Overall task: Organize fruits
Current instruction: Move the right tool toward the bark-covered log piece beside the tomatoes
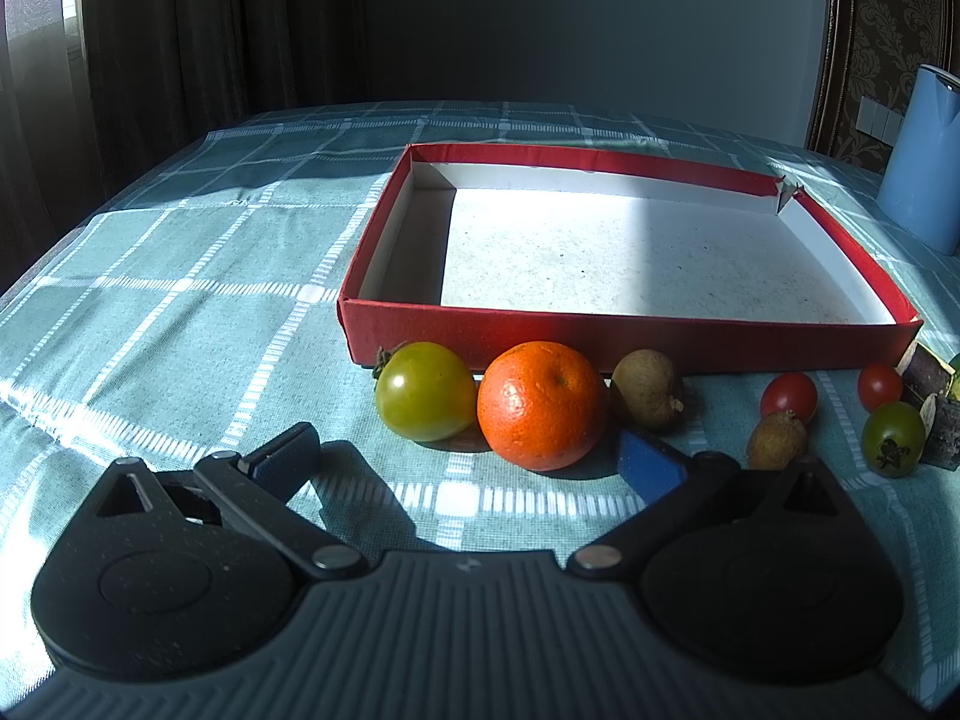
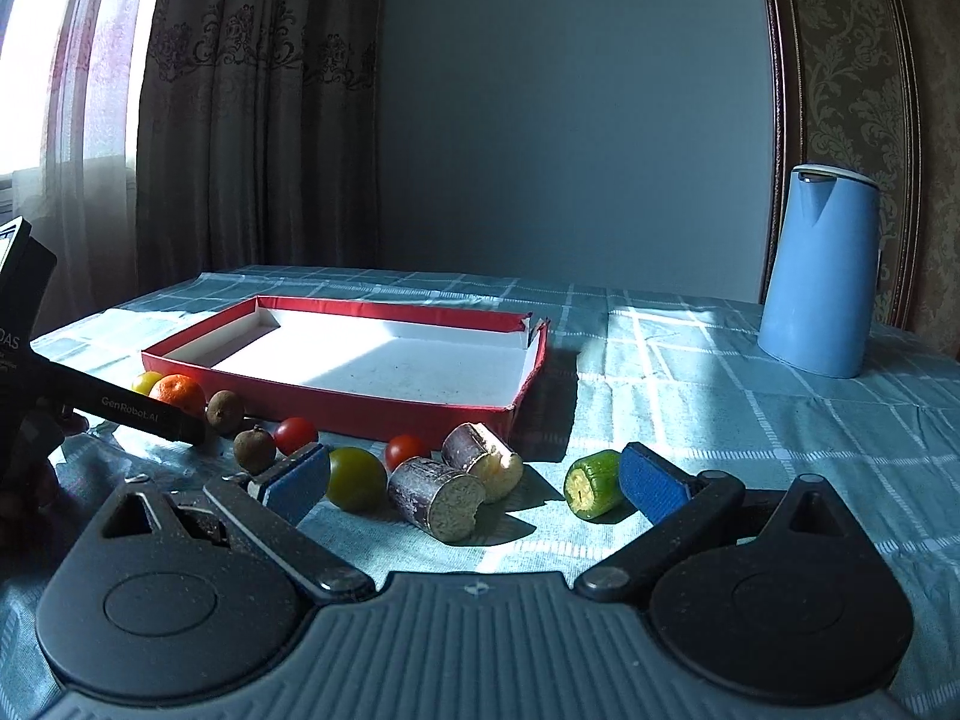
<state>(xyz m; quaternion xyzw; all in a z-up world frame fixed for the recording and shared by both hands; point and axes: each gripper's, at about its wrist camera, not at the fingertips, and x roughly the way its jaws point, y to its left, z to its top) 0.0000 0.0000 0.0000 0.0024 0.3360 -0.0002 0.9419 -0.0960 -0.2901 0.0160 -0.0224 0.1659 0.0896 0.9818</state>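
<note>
Red box empty; orange, tomatoes, probably longans on cloth. Left gripper, right gripper spread wide, empty-handed.

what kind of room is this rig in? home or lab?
Most likely a home, probably a dining area: a table under a teal checked tablecloth, patterned curtains at a sunlit window, damask wallpaper, and a blue kettle beside the red box and fruit.

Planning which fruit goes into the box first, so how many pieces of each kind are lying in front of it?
Orange: 1
Green tomatoes: 2
Red tomatoes: 2
Brown fruits: 2
Purple cane pieces: 2
Green cane piece: 1
Total: 10
</note>
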